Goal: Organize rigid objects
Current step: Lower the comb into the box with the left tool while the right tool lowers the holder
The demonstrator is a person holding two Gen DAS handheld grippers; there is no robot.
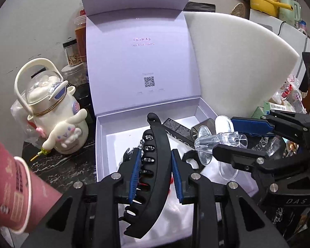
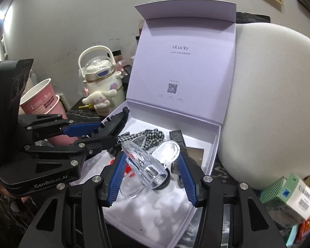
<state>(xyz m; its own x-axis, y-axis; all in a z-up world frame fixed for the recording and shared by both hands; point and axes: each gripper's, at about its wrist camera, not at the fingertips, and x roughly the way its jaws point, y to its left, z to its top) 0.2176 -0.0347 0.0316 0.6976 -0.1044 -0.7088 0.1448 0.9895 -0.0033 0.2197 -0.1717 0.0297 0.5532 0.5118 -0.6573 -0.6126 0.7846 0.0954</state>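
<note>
Left gripper [image 1: 156,169]: matte black plastic linkage frame with silver round screw heads at the pivots, and blue ribbed pads [image 1: 134,177] lining the insides of both jaws; its side plate carries white lettering "GenRobot.AI" and a tall black housing rises behind it. Right gripper [image 2: 152,175]: same build, with black triangular cut-out arms, silver screw heads at the joints and blue ribbed pads [image 2: 115,180]; part of the white lettering, "DAS", shows on its side plate below the pads. No cables or sleeves can be made out on either unit.
</note>
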